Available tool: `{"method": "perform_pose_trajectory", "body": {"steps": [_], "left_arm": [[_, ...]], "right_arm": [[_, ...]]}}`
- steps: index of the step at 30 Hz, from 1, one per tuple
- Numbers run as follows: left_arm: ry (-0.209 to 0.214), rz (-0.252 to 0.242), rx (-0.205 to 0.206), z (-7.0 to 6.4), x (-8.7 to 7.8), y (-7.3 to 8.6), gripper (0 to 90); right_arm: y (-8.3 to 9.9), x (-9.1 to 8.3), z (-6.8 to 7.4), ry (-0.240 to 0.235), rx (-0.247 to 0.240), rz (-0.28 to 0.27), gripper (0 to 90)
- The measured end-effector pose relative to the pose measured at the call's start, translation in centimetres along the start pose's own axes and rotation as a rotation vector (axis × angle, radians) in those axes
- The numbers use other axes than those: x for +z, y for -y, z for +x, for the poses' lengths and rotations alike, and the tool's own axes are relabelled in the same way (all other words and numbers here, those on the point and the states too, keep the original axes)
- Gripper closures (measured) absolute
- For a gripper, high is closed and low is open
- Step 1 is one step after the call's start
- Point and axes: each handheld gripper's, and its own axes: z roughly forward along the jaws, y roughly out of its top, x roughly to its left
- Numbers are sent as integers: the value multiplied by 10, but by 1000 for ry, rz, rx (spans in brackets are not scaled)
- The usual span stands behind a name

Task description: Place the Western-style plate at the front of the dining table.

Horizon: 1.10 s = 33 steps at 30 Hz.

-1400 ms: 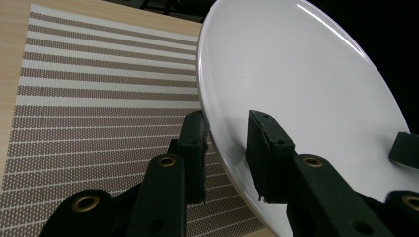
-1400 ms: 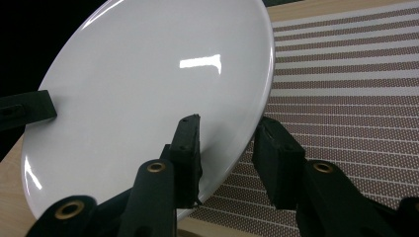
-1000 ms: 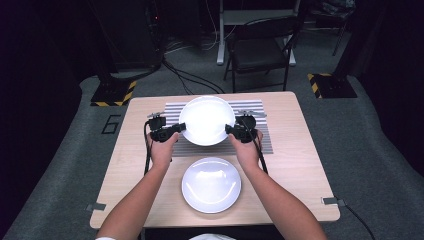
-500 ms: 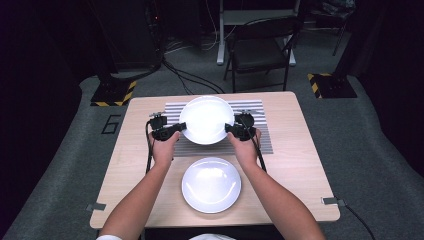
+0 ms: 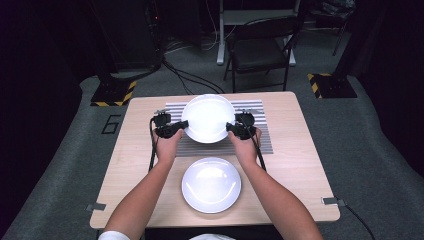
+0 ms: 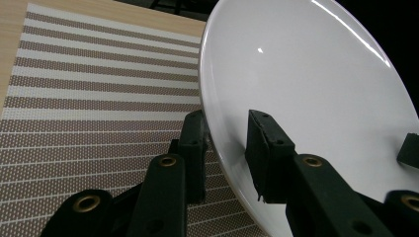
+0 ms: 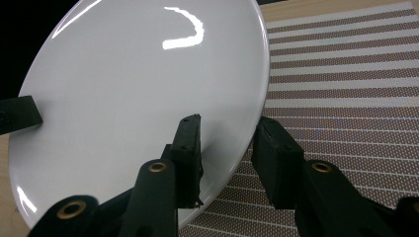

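Note:
A white plate [image 5: 207, 118] hangs over the striped placemat [image 5: 261, 141], held by its rim from both sides. My left gripper [image 5: 183, 125] is shut on its left edge and my right gripper [image 5: 231, 128] on its right edge. In the left gripper view the jaws [image 6: 230, 143] straddle the plate [image 6: 306, 84], one pad over the rim and one under, with the placemat [image 6: 89, 98] below. The right gripper view has the same pinch [image 7: 230, 148] on the plate [image 7: 138, 84] above the placemat [image 7: 346, 84].
A second white plate [image 5: 211, 184] lies on the wooden table [image 5: 300, 165] near the front edge, between the person's forearms. Behind the table stand a folding chair [image 5: 260, 50] and floor stands with cables.
Hardly anything differs. The plate stays pinched between both grippers over the placemat, at most drifting slightly away from the person.

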Motion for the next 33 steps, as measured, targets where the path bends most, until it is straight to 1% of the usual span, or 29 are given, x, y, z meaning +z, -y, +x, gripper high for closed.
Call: {"method": "perform_pose_trajectory", "body": {"steps": [9,12,13,14,16,17,18,29,33], "left_arm": [[-12,11,1,2,8,2,693],[-15,18,-4,3,10,3,693],[-18,18,-5,4,11,3,693],[-20,22,-1,4,12,4,693],[-24,23,-2,4,13,4,693],[-26,15,-12,3,14,4,693],[-27,12,-8,4,14,4,693],[-19,26,-3,6,24,5,693],[-21,29,-1,6,28,6,693]], "right_arm": [[1,5,-2,13,-1,12,640],[2,9,-2,21,-7,14,640],[2,9,-2,22,-2,21,640],[3,11,-3,20,-8,19,639],[3,12,-3,22,-7,23,640],[3,13,-3,21,-5,23,640],[3,14,-3,24,-3,23,640],[2,21,-8,37,7,26,640],[2,25,-10,49,-1,25,640]]}}
